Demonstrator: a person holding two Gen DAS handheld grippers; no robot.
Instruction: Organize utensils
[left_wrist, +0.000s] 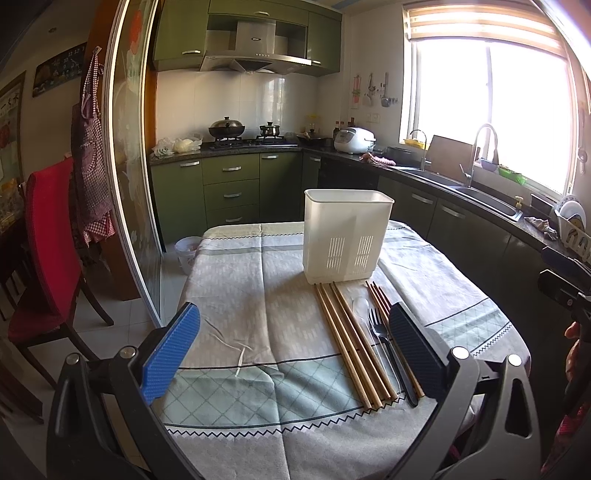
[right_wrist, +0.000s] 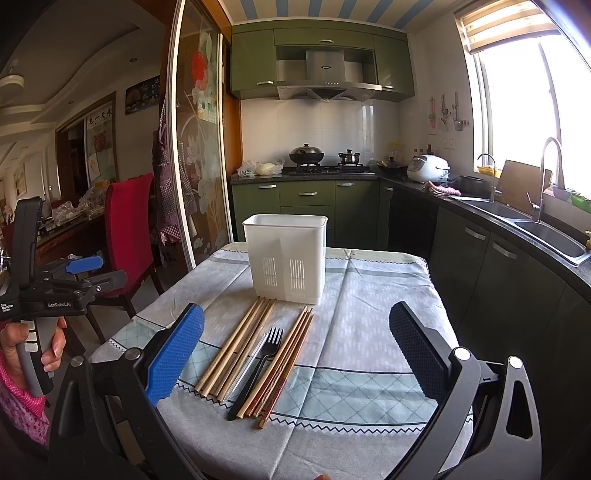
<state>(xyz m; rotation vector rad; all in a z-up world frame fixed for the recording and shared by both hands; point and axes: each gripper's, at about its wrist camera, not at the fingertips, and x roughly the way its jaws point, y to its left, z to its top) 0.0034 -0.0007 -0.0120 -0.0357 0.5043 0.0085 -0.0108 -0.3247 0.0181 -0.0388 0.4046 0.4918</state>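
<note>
A white slotted utensil holder (left_wrist: 346, 236) (right_wrist: 286, 256) stands upright and empty-looking at the far side of the table. In front of it lie light wooden chopsticks (left_wrist: 349, 343) (right_wrist: 236, 347), a clear plastic spoon (left_wrist: 362, 308), a black plastic fork (left_wrist: 384, 339) (right_wrist: 264, 363) and darker chopsticks (left_wrist: 380, 297) (right_wrist: 291, 360), side by side. My left gripper (left_wrist: 295, 332) is open and empty, hovering above the near table edge left of the utensils. My right gripper (right_wrist: 295, 332) is open and empty above the near edge, the utensils between its fingers.
The table wears a grey-green patterned cloth (left_wrist: 258, 295) (right_wrist: 369, 332). A red-covered chair (left_wrist: 48, 251) (right_wrist: 127, 229) stands to the left by a sliding glass door (left_wrist: 129, 147). Dark counters with a sink (left_wrist: 480, 199) (right_wrist: 546, 236) run along the right.
</note>
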